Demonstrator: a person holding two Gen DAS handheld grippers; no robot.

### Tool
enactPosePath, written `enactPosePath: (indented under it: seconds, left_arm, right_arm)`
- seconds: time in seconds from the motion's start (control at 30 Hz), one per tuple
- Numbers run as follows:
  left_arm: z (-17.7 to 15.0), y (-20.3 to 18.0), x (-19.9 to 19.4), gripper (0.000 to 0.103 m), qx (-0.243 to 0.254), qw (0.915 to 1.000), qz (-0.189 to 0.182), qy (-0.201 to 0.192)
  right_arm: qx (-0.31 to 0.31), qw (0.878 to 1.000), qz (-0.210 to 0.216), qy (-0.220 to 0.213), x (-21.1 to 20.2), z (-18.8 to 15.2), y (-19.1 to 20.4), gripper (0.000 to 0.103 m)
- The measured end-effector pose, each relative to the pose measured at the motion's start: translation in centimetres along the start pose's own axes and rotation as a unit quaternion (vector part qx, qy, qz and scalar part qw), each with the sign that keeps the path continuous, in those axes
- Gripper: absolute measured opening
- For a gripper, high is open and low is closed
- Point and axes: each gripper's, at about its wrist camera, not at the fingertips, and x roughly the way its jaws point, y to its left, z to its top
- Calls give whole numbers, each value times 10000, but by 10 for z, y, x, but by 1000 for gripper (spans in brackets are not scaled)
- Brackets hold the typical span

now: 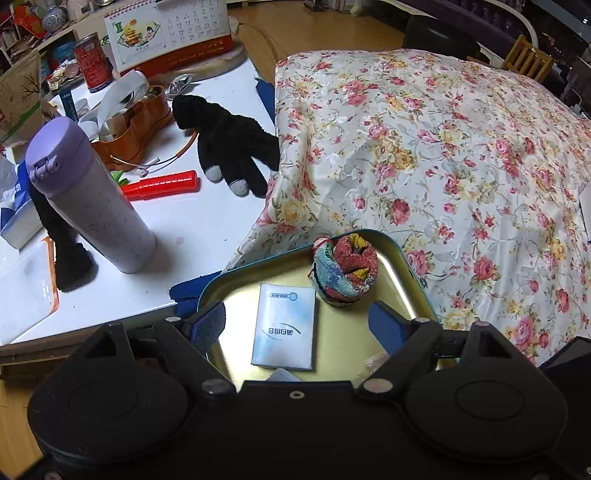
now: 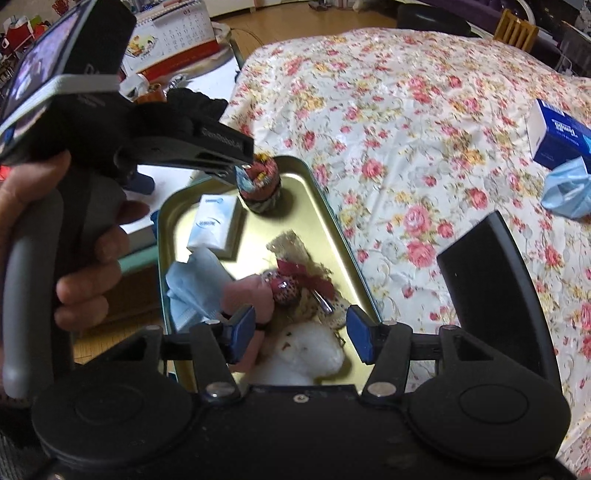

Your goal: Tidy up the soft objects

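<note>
A tin tray point(image 1: 343, 332) with a gold floor and teal rim sits on the flowered cloth. In it lie a rolled colourful towel point(image 1: 345, 271) and a white tissue pack point(image 1: 284, 326). My left gripper point(image 1: 295, 325) hangs open above the tissue pack and grips nothing. In the right wrist view the same tray point(image 2: 314, 206) also holds a blue face mask point(image 2: 195, 284) and a soft doll point(image 2: 295, 295) with a red bow. My right gripper point(image 2: 301, 334) stands open over the doll, pads apart from it. A black glove point(image 1: 229, 147) lies on the white table.
A purple bottle point(image 1: 88, 195), a red case point(image 1: 162, 184), a second black glove point(image 1: 66, 254) and a calendar point(image 1: 170, 33) crowd the white table. A blue box point(image 2: 557, 136), another blue mask point(image 2: 569, 192) and a black slab point(image 2: 491, 280) lie on the flowered cloth. A hand point(image 2: 85, 266) holds the left gripper's handle.
</note>
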Motion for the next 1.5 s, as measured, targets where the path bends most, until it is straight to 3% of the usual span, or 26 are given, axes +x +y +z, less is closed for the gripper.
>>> enactPosePath:
  seconds: [0.83, 1.1, 1.5]
  left_arm:
    - [-2, 0, 7, 82, -7, 9998, 54, 181]
    - [-3, 2, 8, 87, -5, 9998, 79, 171]
    - [-9, -6, 27, 88, 159, 9985, 194, 496]
  right_arm:
    - [-8, 9990, -189, 413, 10, -9, 1, 59]
    - [-58, 9988, -149, 454, 5, -12, 3, 61]
    - [-73, 9984, -119, 554, -16, -27, -3, 62]
